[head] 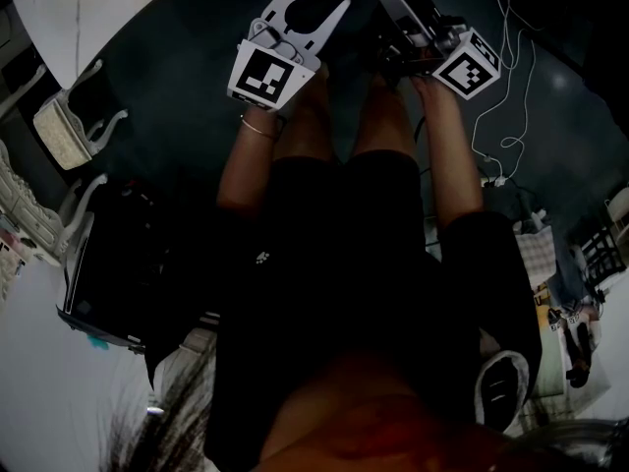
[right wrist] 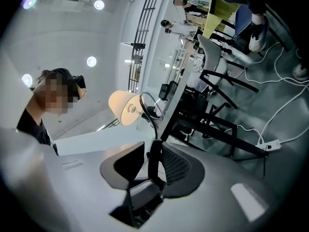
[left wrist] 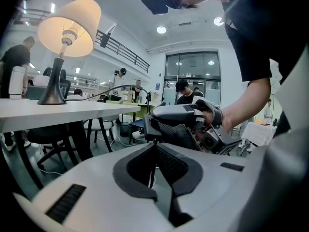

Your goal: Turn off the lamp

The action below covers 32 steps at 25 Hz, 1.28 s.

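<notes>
Reads very dim in the head view, near black through the middle, with a dull grey sheen on the floor [head: 177, 57] and a blown-out pale patch in the upper left corner. Looks far brighter in both claw views: lit from above by round ceiling lights [left wrist: 161, 29] flaring white, and by the glowing lamp [left wrist: 69, 27], washed to cream, bleaching the desk [left wrist: 72, 111] pale up to its near edge. Bends hard toward the edges, darkening into a round black border. Goes soft close up on the left claw [left wrist: 154, 146] and right claw [right wrist: 152, 146]; sharpens farther off.
</notes>
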### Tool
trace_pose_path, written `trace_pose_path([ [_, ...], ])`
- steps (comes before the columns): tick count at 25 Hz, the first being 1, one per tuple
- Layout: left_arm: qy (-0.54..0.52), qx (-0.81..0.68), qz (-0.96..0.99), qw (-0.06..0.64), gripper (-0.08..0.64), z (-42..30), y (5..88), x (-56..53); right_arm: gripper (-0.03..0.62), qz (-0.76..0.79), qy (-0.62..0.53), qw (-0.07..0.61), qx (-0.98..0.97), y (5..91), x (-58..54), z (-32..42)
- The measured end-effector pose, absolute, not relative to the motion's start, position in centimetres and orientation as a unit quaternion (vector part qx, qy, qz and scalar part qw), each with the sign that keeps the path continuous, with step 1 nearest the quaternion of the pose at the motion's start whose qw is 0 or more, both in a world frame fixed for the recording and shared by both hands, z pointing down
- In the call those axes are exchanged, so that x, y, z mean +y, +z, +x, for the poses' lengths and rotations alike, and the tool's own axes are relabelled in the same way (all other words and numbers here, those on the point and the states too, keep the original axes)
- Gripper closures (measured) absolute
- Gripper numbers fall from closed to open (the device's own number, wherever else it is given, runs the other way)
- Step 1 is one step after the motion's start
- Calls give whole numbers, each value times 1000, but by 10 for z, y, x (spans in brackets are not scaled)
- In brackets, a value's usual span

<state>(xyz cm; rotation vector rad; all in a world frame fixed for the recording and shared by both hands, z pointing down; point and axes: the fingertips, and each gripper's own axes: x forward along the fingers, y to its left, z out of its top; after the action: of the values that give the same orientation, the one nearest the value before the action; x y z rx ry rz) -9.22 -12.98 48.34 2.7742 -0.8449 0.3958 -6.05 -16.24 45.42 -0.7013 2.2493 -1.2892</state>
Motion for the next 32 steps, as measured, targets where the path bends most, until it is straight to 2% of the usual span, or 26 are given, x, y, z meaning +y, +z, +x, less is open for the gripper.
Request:
trace_pose_path([
  [32, 147, -274, 944, 107, 545, -89, 490, -119, 515, -236, -490, 238, 805, 460, -154, -63],
])
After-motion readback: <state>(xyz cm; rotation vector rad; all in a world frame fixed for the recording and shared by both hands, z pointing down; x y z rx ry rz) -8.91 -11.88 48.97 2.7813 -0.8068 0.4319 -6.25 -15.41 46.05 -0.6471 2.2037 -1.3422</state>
